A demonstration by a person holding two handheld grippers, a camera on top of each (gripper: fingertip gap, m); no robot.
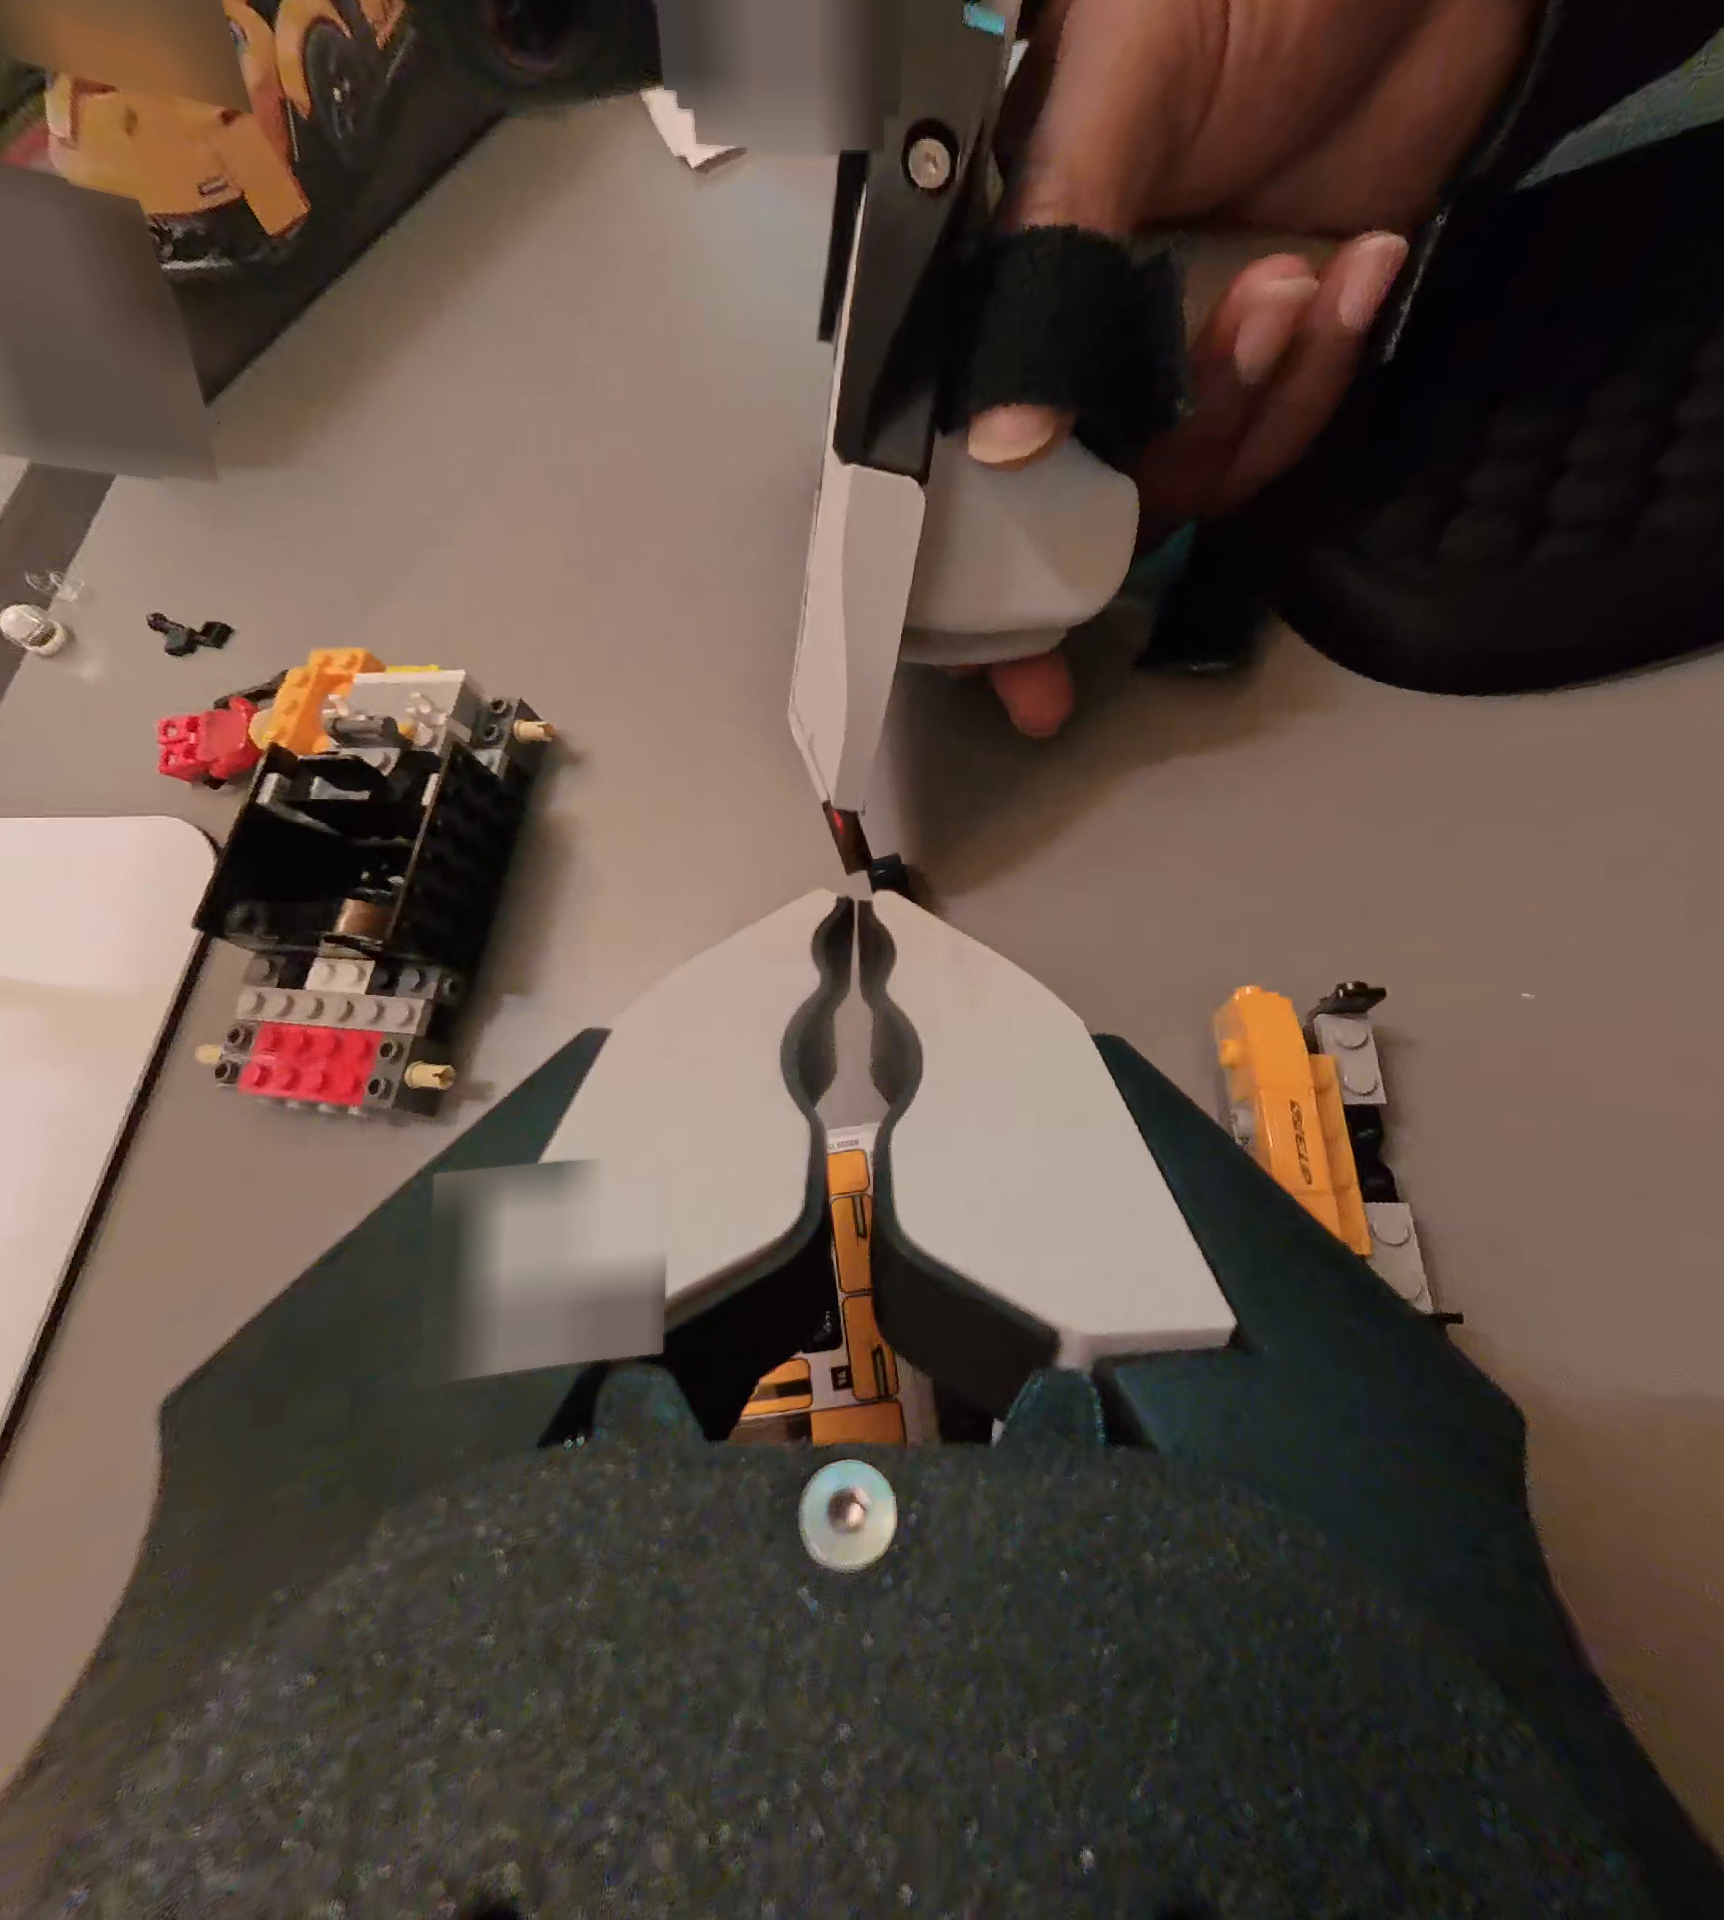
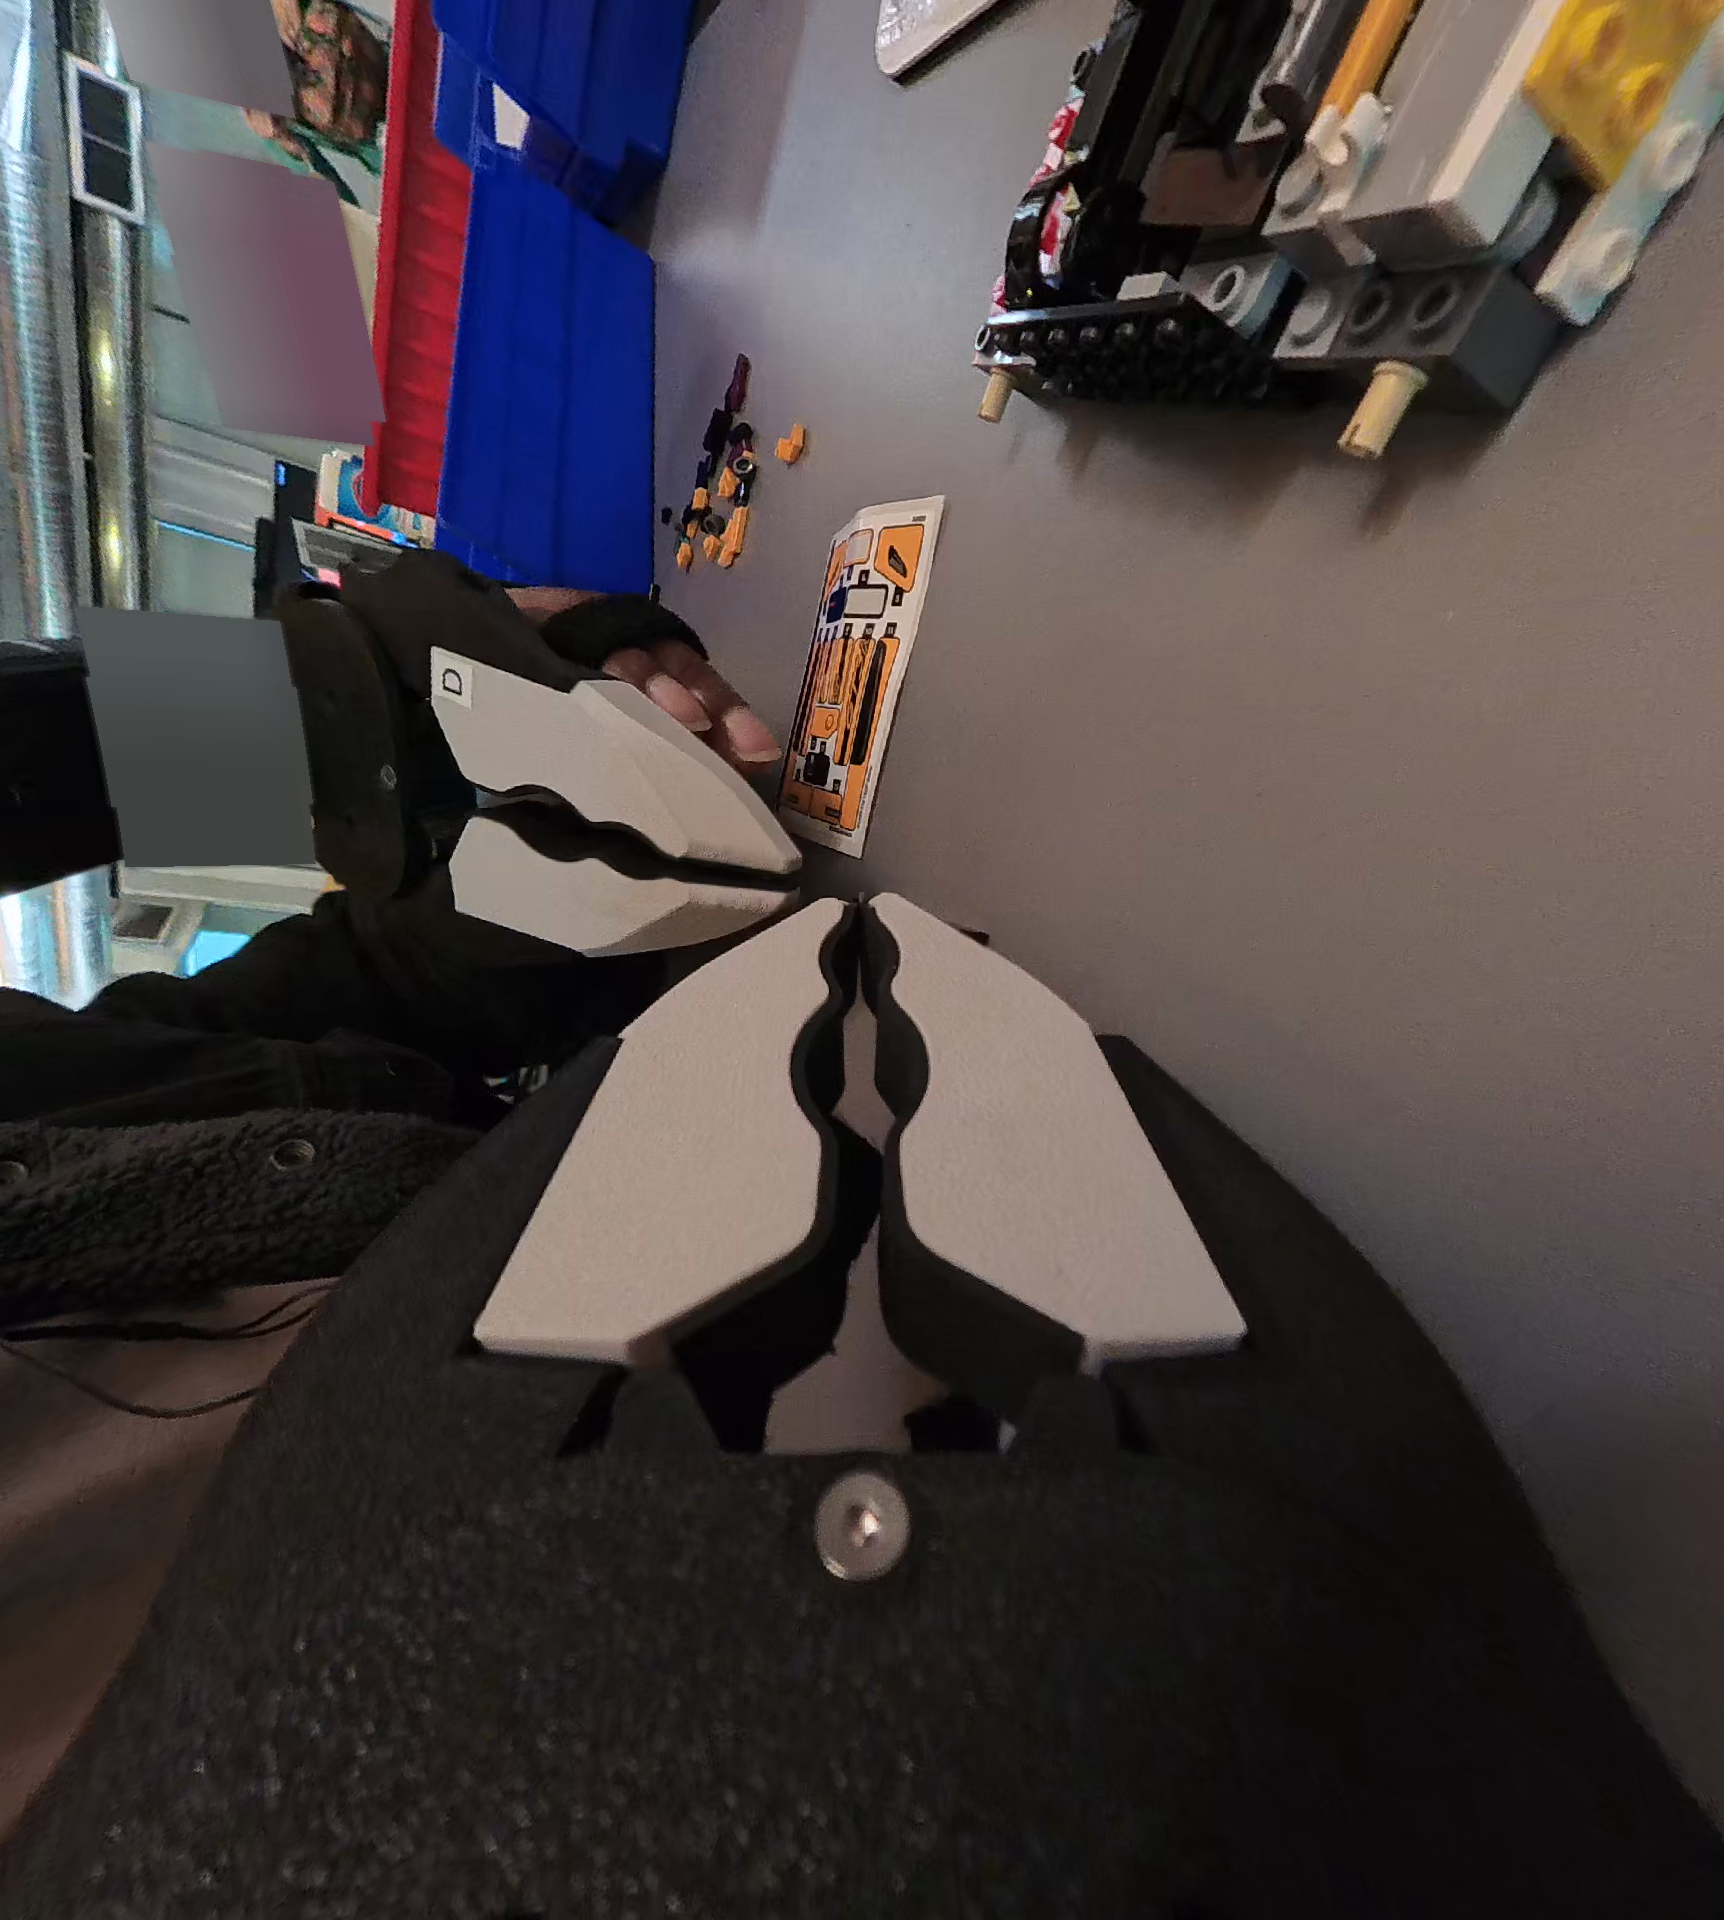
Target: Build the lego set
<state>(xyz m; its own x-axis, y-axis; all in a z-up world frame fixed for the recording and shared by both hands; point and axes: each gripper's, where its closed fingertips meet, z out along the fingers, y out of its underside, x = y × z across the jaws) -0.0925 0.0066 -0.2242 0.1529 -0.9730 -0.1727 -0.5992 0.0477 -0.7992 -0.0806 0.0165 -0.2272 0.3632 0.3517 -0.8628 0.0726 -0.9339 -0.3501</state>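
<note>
In the left wrist view my left gripper is shut just above the grey table, and I see nothing in its grasp. My right gripper comes down from above, tip to tip with it. It is shut on a small dark piece with a red glint that sticks out of its tips. A small black piece sits right beside that tip. In the right wrist view my right gripper is shut, with the shut left gripper just to its left.
The part-built black, grey and red car chassis lies to the left and also shows in the right wrist view. There is a yellow and grey sub-assembly, a sticker sheet, a white tray, loose small pieces and blue bins.
</note>
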